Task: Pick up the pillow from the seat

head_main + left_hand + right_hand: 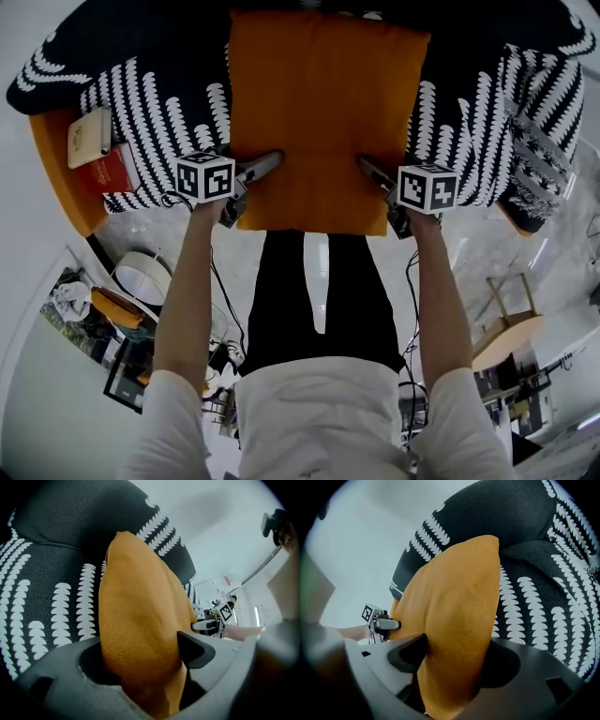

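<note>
Jaws on plump, grainy orange pillow (323, 122)

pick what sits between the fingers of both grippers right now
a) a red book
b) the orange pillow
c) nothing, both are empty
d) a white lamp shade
B: in both gripper views the orange pillow fills the gap, its near edge pinched by the left gripper and the right gripper.
</note>
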A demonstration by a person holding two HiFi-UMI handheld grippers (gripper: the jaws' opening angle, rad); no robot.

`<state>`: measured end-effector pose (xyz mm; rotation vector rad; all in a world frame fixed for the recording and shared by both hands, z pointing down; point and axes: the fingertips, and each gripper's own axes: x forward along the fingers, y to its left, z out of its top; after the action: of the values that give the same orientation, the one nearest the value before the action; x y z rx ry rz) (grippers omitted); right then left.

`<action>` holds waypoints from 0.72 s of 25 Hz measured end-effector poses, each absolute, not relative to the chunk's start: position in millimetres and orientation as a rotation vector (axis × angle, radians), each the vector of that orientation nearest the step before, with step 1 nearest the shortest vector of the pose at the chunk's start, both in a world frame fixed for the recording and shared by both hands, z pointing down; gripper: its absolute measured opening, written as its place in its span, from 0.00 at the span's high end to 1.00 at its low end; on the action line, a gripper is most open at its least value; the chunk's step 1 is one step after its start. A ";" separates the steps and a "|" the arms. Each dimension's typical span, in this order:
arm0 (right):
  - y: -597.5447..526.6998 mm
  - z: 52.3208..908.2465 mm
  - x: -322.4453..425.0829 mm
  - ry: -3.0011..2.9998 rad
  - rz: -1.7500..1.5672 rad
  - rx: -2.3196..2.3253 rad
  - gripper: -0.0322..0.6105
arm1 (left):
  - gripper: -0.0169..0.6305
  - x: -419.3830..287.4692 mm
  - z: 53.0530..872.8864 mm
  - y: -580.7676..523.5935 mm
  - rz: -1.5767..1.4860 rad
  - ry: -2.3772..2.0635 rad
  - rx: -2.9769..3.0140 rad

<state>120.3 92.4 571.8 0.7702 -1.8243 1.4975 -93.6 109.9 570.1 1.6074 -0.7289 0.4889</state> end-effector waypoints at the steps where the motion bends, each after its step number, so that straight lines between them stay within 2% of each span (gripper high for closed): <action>1: 94.1 568.5 122.6 -1.826 1.494 0.772 0.41 | 0.39 -91.2 566.6 111.6 0.488 -0.732 1.611; 9: 83.3 515.9 134.2 -1.917 1.410 0.788 0.42 | 0.41 -78.6 509.1 102.9 0.483 -0.791 1.703; 18: 57.7 415.2 118.7 -2.090 1.280 0.790 0.43 | 0.42 -93.2 408.3 88.8 0.437 -0.900 1.801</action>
<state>118.7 57.7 415.2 0.7896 -2.0903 1.2801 -93.2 88.8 408.3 1.8013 -0.8998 0.4369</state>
